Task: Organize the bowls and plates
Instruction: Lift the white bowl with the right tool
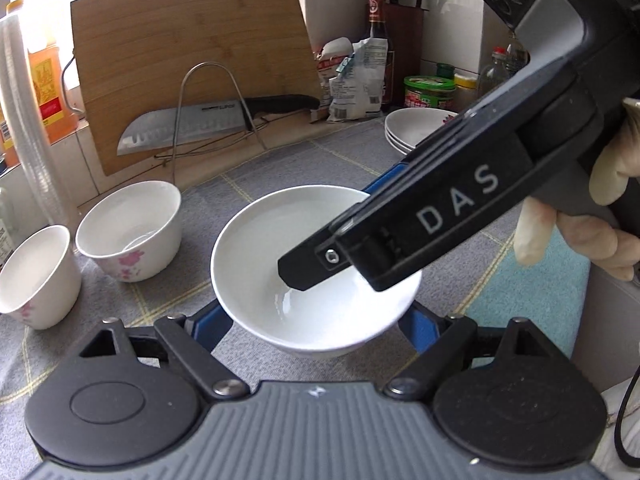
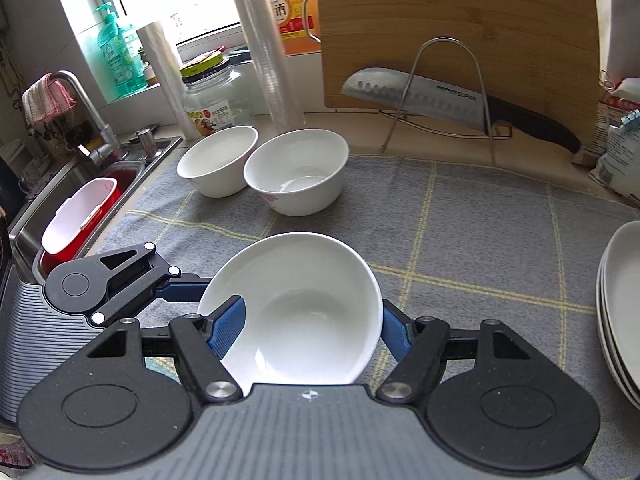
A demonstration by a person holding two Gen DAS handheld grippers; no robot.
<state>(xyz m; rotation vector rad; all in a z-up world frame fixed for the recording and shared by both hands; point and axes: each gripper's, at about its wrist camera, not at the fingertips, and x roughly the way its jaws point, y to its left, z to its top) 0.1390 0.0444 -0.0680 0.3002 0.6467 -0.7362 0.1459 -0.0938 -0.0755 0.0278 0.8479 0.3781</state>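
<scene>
A plain white bowl (image 1: 304, 264) (image 2: 296, 312) sits tilted between both grippers above the grey checked mat (image 2: 460, 216). My left gripper (image 1: 316, 320) has its blue fingers on both outer sides of the bowl. My right gripper (image 2: 304, 328) spans the bowl's rim, one blue finger (image 2: 228, 328) inside and one outside; in the left wrist view it reaches in from the right (image 1: 420, 216). Two white bowls with pink flowers (image 1: 132, 228) (image 1: 36, 276) stand at the left; the right wrist view shows them (image 2: 296, 172) (image 2: 218, 164) at the back. A stack of white plates (image 1: 416, 128) (image 2: 624, 312) stands at the right.
A wooden cutting board (image 2: 456, 28) leans on the back wall behind a wire rack holding a large knife (image 2: 440, 100). A sink (image 2: 60, 200) with a red-and-white container lies left of the mat. Bottles, jars and bags (image 1: 360, 76) line the back.
</scene>
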